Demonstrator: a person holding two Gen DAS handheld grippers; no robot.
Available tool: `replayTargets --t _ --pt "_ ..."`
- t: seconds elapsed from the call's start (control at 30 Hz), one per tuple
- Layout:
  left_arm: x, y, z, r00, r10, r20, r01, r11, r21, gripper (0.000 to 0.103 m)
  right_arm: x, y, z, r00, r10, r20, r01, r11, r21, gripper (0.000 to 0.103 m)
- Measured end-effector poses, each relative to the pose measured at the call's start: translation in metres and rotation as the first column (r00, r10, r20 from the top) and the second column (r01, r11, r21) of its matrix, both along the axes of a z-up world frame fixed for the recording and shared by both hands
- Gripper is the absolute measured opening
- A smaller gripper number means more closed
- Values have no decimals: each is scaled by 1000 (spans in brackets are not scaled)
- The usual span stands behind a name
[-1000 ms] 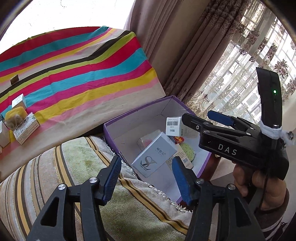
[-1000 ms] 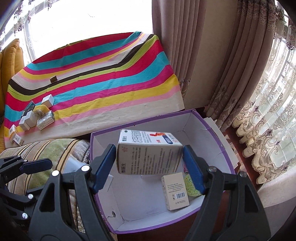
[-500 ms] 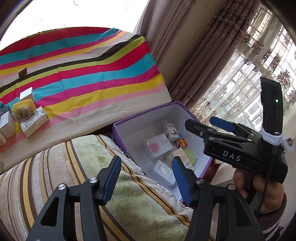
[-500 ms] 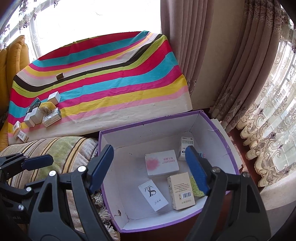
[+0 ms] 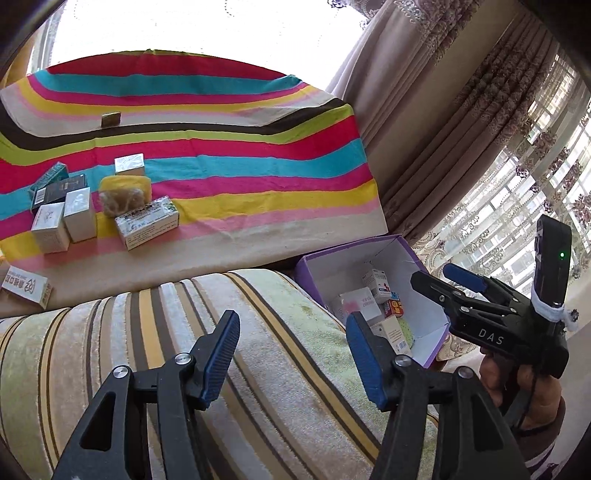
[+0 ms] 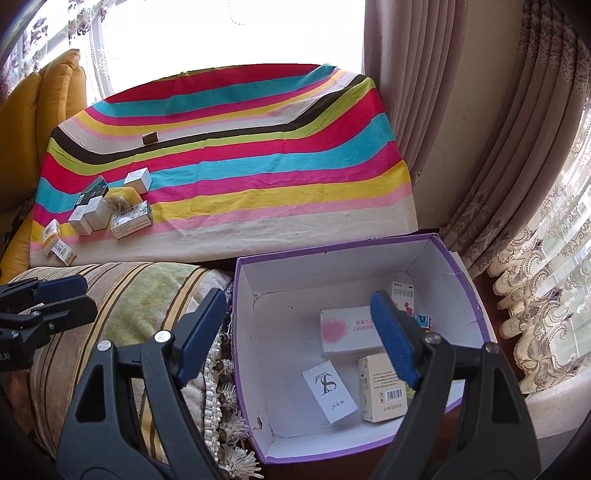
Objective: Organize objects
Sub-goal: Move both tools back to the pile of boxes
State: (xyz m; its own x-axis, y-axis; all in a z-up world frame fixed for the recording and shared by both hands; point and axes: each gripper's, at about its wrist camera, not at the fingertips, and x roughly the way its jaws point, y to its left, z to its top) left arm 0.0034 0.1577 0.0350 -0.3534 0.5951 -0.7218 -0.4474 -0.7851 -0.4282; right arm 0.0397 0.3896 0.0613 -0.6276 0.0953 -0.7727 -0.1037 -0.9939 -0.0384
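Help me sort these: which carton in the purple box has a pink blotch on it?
The wide white carton lying flat mid-floor of the purple box; the others show logos, barcodes or print instead.

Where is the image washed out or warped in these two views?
Left wrist view: the window above the striped cloth is blown out to white, and fisheye bends the cloth's stripes. Right wrist view: the same glare at top; the purple box interior stays sharp and evenly lit.
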Motion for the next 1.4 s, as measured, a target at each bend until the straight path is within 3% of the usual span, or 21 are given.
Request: replayTargets --t 0.27,0.73,1.17,1.3,1.4 --pt "-9 -66 -3 991 137 14 -137 990 22 64 -10 -24 -1 998 57 26 -57 998 -13 83" --pt "-18 -169 -18 937 348 20 -347 937 -35 69 -41 -101 -18 965 248 90 -244 968 -59 85" --pt "-35 -212 -25 924 381 19 -376 919 -114 77 -96 -167 -44 916 362 174 -366 931 -9 88" --pt "-45 -212 -30 929 369 33 -360 920 -156 79 -109 -176 -51 905 376 198 -384 924 1 88" --pt "-54 -202 -34 946 323 35 -310 931 -193 81 -118 -182 -55 900 383 207 -394 919 12 88"
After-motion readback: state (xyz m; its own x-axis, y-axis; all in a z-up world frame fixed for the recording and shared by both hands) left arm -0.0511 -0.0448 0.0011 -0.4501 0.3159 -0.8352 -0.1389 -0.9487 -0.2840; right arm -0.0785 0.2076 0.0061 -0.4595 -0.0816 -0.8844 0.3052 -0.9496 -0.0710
